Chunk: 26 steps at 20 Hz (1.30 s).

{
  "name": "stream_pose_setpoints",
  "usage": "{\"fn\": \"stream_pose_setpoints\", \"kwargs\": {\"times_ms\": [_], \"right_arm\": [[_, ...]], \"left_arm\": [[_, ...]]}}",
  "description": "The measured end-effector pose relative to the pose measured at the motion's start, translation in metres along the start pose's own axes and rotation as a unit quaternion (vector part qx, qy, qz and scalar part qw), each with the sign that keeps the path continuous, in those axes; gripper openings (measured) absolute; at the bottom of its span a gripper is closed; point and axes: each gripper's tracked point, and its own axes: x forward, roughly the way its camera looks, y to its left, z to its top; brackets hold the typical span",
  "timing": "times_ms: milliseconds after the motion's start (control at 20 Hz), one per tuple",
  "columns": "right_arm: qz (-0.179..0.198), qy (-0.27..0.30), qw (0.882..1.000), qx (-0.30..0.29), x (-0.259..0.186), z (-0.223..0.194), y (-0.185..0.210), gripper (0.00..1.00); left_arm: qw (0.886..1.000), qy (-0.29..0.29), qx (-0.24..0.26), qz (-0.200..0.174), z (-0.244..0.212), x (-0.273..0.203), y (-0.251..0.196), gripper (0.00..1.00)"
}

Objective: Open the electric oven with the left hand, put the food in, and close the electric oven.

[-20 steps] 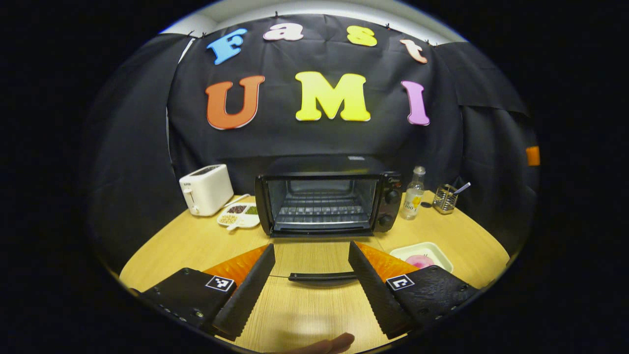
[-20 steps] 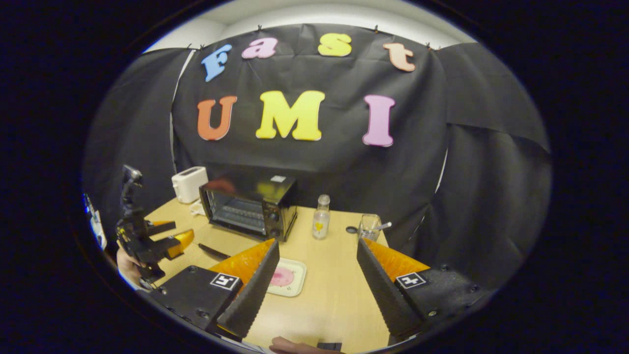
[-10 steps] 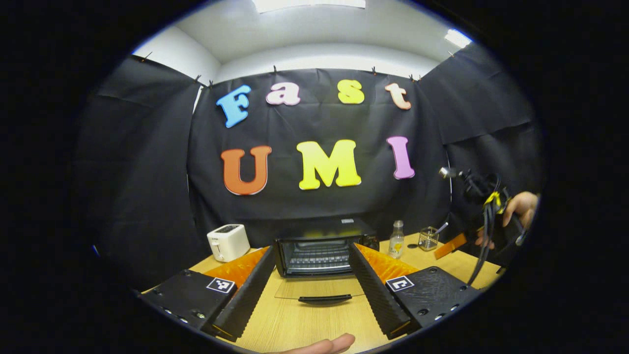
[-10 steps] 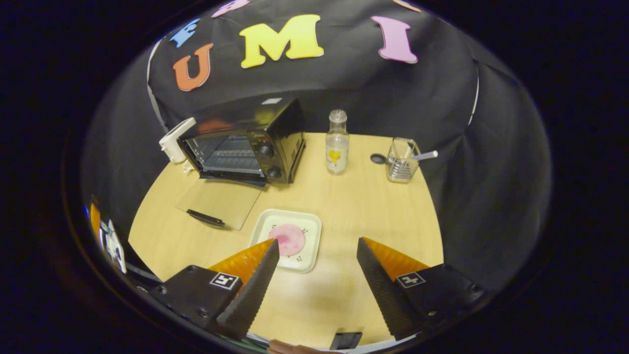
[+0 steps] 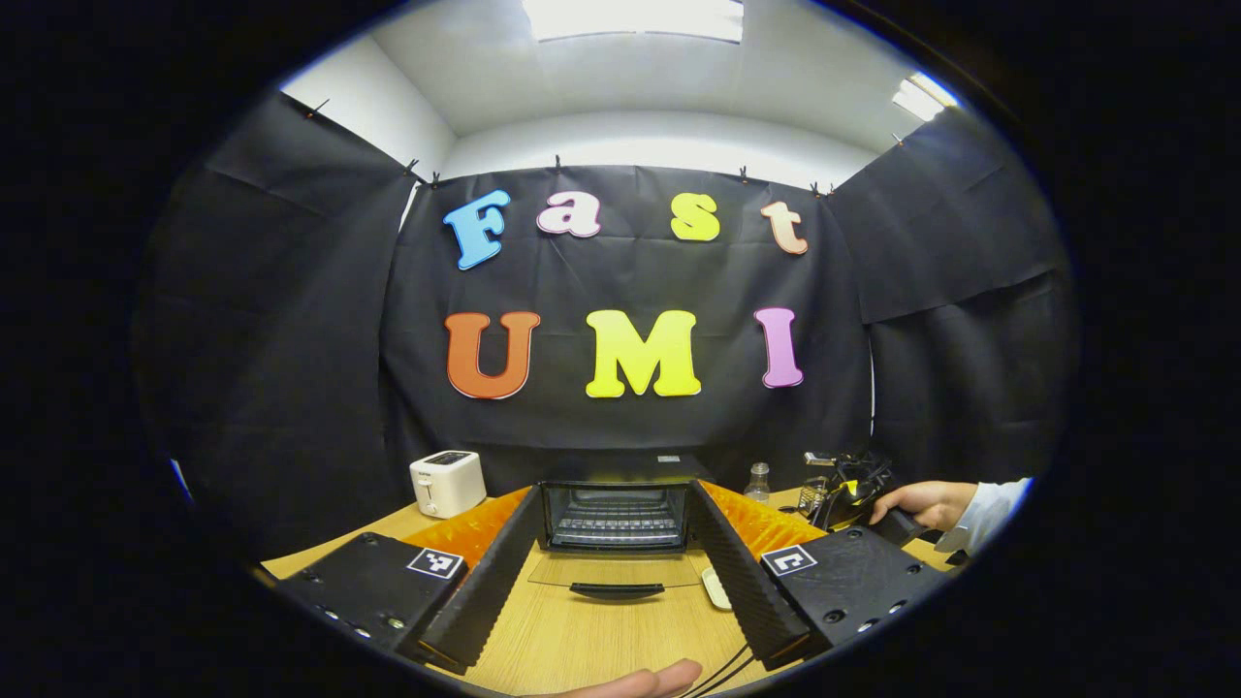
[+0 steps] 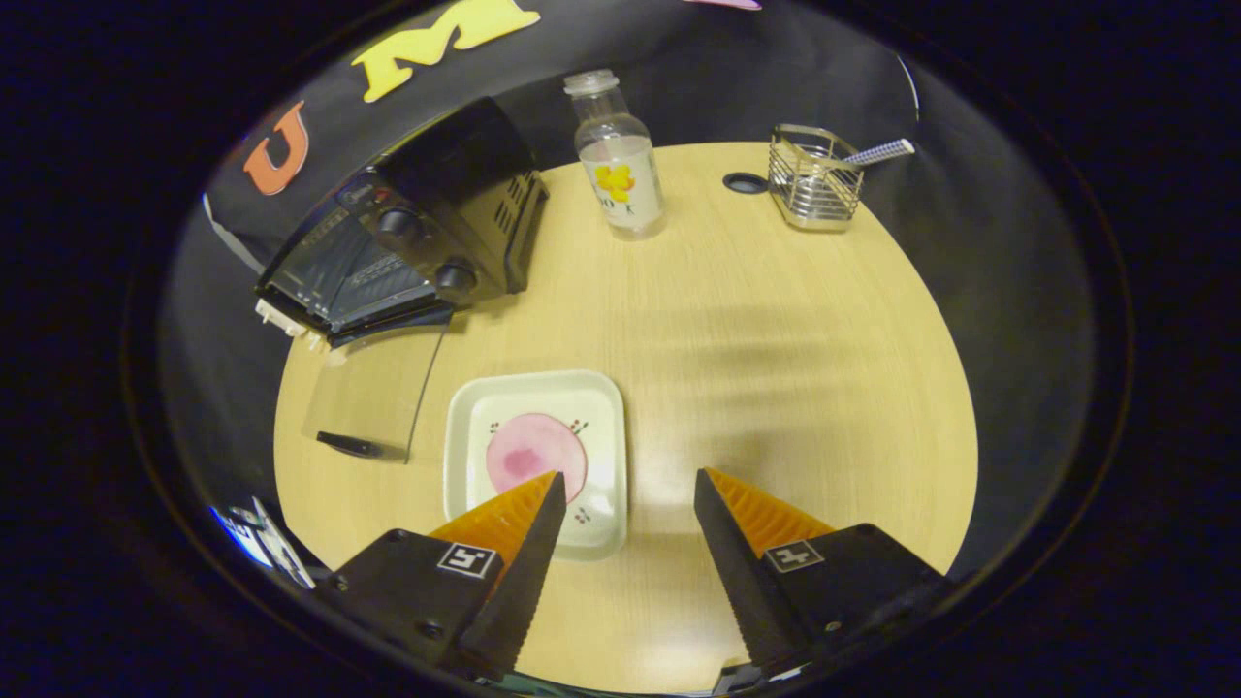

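Pink food point(image 6: 535, 454) lies on a white square plate point(image 6: 601, 407) on the wooden table point(image 6: 776, 339), just ahead of the right hand-held gripper point(image 6: 625, 509). Its fingers are spread and empty, and one fingertip point(image 6: 543, 499) overlaps the plate's near part. Black electric oven point(image 6: 417, 242) stands beyond the plate, its glass door point(image 6: 373, 397) folded down flat on the table. The left hand-held gripper point(image 5: 613, 538) is also spread and holds nothing, with the oven point(image 5: 616, 514) straight ahead between its fingers.
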Motion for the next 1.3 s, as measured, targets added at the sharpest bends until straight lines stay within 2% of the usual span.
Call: {"fn": "stream_pose_setpoints", "kwargs": {"times_ms": [100,250,300,350,400,500,550,700,750,950,1000,1050,1150,1200,1300], "right_arm": [[0.004,0.012,1.000,0.008,0.014,0.000,0.002,0.70],[0.023,0.041,0.999,0.019,0.030,-0.005,0.012,0.51],[0.040,0.052,0.998,0.020,0.035,-0.008,0.018,0.47],[0.053,0.072,0.996,0.022,0.037,-0.014,0.020,0.36],[0.055,0.056,0.997,0.016,0.047,-0.006,0.019,0.27],[0.080,0.069,0.994,0.026,0.047,-0.007,0.012,0.05],[0.095,0.065,0.993,0.029,0.043,-0.009,0.012,0.02],[0.142,0.082,0.982,0.091,0.037,-0.018,0.011,0.04],[0.151,0.085,0.979,0.106,0.035,-0.021,0.007,0.01],[0.137,0.084,0.978,0.130,0.021,-0.026,-0.012,0.00],[0.145,0.080,0.977,0.134,0.014,-0.025,-0.011,0.04],[0.152,0.075,0.976,0.136,0.008,-0.024,-0.009,0.01],[0.153,0.063,0.977,0.133,-0.004,-0.023,-0.012,0.04],[0.160,0.057,0.976,0.137,-0.011,-0.022,-0.011,0.01],[0.175,0.053,0.973,0.144,-0.028,-0.024,-0.006,0.02]], "left_arm": [[1.000,-0.003,0.006,0.004,0.004,-0.001,0.003,0.96],[0.998,-0.008,0.039,0.040,0.004,-0.002,0.020,0.96],[0.998,-0.008,0.045,0.049,0.002,-0.002,0.024,0.96],[0.998,-0.004,0.044,0.048,-0.001,0.000,0.020,0.96],[0.998,0.000,0.039,0.046,-0.002,-0.001,0.017,0.96],[0.999,0.002,0.028,0.037,-0.001,-0.003,0.015,0.96],[0.999,0.002,0.026,0.037,0.000,-0.005,0.018,0.96],[0.999,0.003,0.022,0.033,0.003,-0.007,0.021,0.96],[0.999,0.004,0.019,0.030,0.003,-0.007,0.021,0.96],[1.000,0.011,0.007,0.016,0.003,-0.010,0.016,0.96],[1.000,0.013,0.007,0.015,0.002,-0.011,0.015,0.96],[1.000,0.014,0.008,0.013,0.002,-0.011,0.014,0.96],[1.000,0.019,0.011,0.007,0.000,-0.012,0.012,0.96],[1.000,0.019,0.011,0.007,0.000,-0.013,0.012,0.96],[1.000,0.013,0.011,0.005,0.005,-0.015,0.014,0.96]]}}
